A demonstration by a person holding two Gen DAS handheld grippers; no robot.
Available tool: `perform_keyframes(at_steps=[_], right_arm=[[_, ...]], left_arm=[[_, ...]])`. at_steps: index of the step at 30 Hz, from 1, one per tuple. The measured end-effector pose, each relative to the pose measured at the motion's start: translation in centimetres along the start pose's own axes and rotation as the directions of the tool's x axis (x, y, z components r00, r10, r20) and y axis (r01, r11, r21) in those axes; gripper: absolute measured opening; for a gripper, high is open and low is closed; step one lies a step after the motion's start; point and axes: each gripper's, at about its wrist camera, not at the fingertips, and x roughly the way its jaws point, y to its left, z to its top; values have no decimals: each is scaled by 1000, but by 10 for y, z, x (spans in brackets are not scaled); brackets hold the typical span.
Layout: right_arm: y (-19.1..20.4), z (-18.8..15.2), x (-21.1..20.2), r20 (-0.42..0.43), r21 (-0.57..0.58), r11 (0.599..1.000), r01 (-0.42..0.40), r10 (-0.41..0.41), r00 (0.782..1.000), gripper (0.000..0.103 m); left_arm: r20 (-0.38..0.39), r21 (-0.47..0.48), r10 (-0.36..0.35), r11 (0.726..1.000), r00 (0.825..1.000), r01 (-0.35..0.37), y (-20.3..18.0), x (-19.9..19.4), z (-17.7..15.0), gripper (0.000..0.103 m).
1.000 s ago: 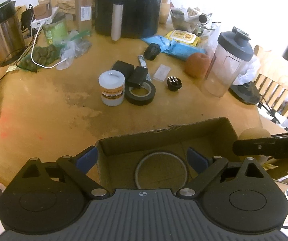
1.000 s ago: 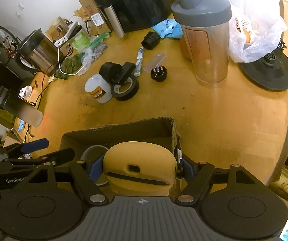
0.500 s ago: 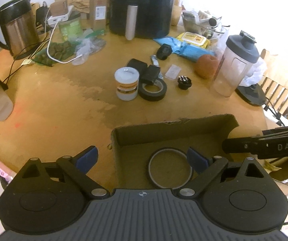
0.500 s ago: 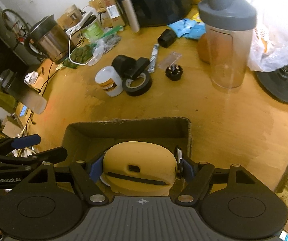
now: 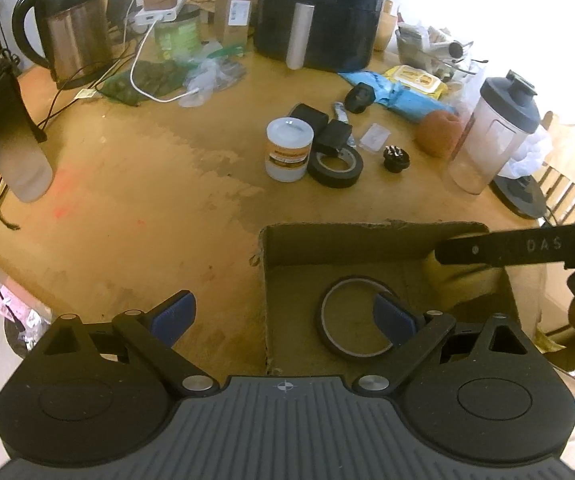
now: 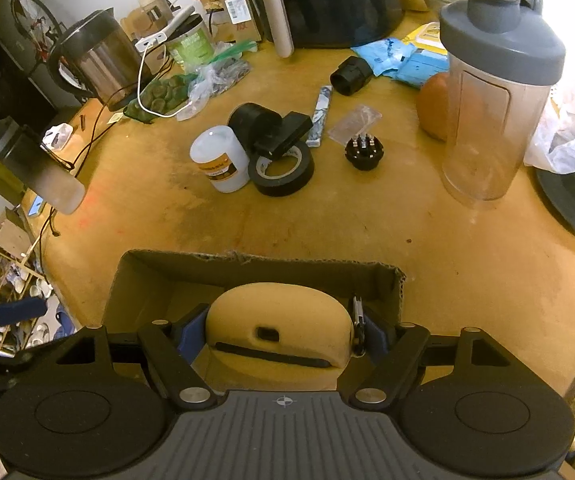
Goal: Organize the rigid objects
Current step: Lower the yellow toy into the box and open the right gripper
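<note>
The right gripper [image 6: 283, 332] is releasing a tan case [image 6: 279, 320] into the near cardboard box [image 6: 255, 266], fingers just parting beside it; next, withdrawing clear. Left gripper [image 5: 283, 316] fingers are standing apart, empty.

Both wrist cameras look steeply down from close above a cardboard box [image 5: 367, 236] on the table [image 6: 467, 272], sharing that cluttered tabletop.

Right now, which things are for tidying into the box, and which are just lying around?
For the job: cardboard box, tan case, tape ring in box, black tape roll, white jar, black knob.

Lying about: kettle, shaker bottle, air fryer.
</note>
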Motion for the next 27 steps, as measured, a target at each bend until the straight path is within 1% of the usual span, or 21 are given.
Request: perform_keyframes(at_steps=[1, 3, 5, 8, 11, 13, 16, 19, 22, 24, 26, 27], right_arm=[[0, 1, 0, 5, 3, 1000, 4, -4, 1000, 93], [2, 2, -1, 19, 4, 1000, 3, -3, 1000, 100], [3, 3, -2, 25, -2, 1000, 9, -9, 1000, 103], [5, 3, -4, 6, -14, 1000, 11, -11, 1000, 103], [6, 4, -15, -13, 0, 1000, 21, -21, 1000, 103], [7, 5, -26, -24, 12, 1000, 8, -8, 1000, 103], [8, 10, -47, -38, 13, 1000, 11, -10, 999, 103], [9, 16, -69, -45, 11, 999, 30, -30, 999, 103], [9, 20, -93, -46, 29, 999, 42, -40, 998, 103], [9, 20, -108, -31, 40, 998, 45, -44, 999, 103], [7, 19, -117, -9, 58, 997, 44, -44, 999, 103], [6, 18, -119, 4, 64, 997, 40, -40, 999, 103]], left_arm=[[-3, -3, -1, 1000, 1000, 1, 0, 0, 0, 97], [-10, -5, -4, 1000, 1000, 3, 0, 0, -1, 97], [-19, -4, -7, 1000, 1000, 7, -1, -1, -2, 97], [-24, 6, -15, 1000, 1000, 15, -3, -5, 0, 97], [-13, -1, -32, 1000, 999, 32, -5, -17, 8, 97], [2, -4, -46, 999, 999, 46, -8, -29, 18, 97], [21, 15, -55, 998, 998, 55, -12, -47, 33, 97], [46, 34, -54, 998, 997, 52, -17, -64, 47, 97], [88, 44, -69, 997, 994, 65, -22, -79, 58, 97], [125, 57, -91, 995, 988, 84, -26, -86, 58, 97], [156, 79, -104, 993, 982, 93, -30, -85, 56, 97], [160, 84, -110, 992, 981, 98, -31, -82, 54, 97]])
